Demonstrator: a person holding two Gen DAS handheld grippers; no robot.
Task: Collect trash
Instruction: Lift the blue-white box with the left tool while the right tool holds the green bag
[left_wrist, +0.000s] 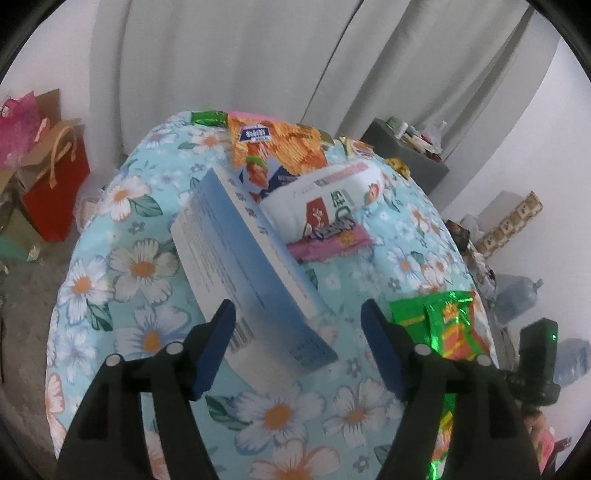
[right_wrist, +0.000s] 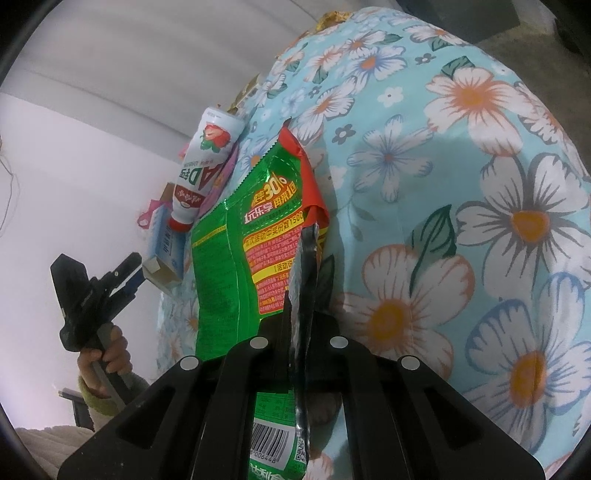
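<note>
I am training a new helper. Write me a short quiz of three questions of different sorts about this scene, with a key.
1. True or false: the right gripper is shut on the green snack bag.
2. Which object lies between the open fingers of the left gripper?
A. blue and white box
B. white bottle
C. orange snack bag
3. Fill in: everything lies on a ____ tablecloth.

Key: 1 true; 2 A; 3 floral
</note>
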